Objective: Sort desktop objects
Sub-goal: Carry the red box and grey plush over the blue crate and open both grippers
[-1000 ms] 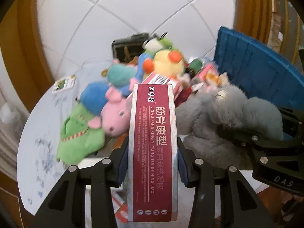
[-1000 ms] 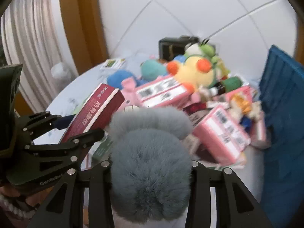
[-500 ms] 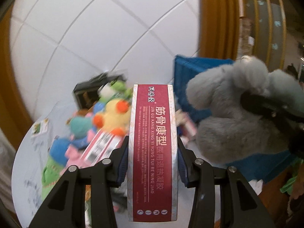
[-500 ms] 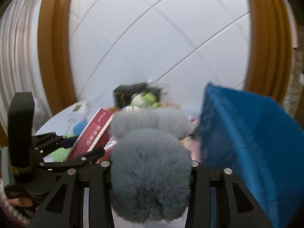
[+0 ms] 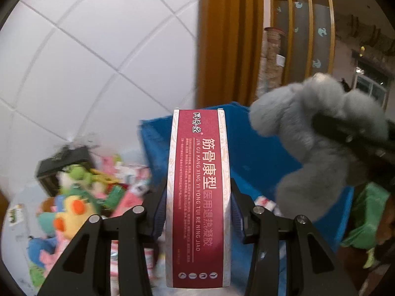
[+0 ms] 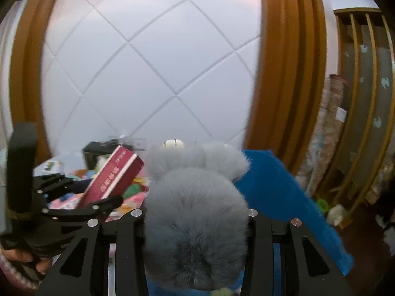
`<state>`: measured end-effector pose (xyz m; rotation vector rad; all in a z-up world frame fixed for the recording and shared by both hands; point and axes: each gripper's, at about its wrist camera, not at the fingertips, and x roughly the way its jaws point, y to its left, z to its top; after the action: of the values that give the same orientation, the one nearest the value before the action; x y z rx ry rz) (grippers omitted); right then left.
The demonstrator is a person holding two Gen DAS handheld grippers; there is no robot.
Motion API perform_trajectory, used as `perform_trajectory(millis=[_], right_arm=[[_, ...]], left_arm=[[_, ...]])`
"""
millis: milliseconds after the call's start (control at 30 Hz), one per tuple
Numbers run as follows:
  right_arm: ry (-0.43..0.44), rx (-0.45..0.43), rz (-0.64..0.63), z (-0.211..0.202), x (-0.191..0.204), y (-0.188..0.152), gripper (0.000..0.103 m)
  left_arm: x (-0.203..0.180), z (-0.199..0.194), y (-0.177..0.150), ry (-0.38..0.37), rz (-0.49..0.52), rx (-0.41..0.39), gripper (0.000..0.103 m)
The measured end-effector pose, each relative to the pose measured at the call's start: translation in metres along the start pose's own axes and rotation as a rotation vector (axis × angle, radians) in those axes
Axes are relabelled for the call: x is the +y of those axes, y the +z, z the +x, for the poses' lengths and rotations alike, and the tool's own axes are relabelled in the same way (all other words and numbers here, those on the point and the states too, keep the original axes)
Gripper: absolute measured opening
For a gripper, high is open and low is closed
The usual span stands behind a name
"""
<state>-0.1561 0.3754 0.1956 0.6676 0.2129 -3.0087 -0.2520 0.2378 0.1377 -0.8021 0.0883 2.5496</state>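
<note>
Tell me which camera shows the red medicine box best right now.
The left wrist view: the red medicine box faces it squarely, label sharp, clamped in the left gripper. The right wrist view catches that box only obliquely and blurred, beside the grey plush toy.

Light was soft, even, indoor. Fisheye bent wall tiles, corners went black. Toy pile smeared by blur; red box stayed sharp.
</note>
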Motion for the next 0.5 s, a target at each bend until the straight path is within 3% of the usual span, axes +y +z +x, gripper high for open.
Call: perform_trajectory(millis=[133, 233, 367, 500], right_arm=[[-0.039, 0.079, 0.013, 0.036, -0.055, 0.014, 0.04], [-0.032, 0.179, 0.042, 0.073, -0.094, 0.005, 0.04], [-0.017, 0.342, 0.055, 0.127, -0.126, -0.028, 0.04], [-0.016, 0.452, 0.036, 0.156, -0.139, -0.059, 0.04]], left_arm=[[-0.037, 0.041, 0.037, -0.017, -0.026, 0.078, 0.043], [-0.066, 0.084, 0.049, 0.003, -0.012, 0.158, 0.043], [-0.088, 0.142, 0.04, 0.054, -0.004, 0.285, 0.043], [-0.099, 0.183, 0.023, 0.097, 0.006, 0.393, 0.043]])
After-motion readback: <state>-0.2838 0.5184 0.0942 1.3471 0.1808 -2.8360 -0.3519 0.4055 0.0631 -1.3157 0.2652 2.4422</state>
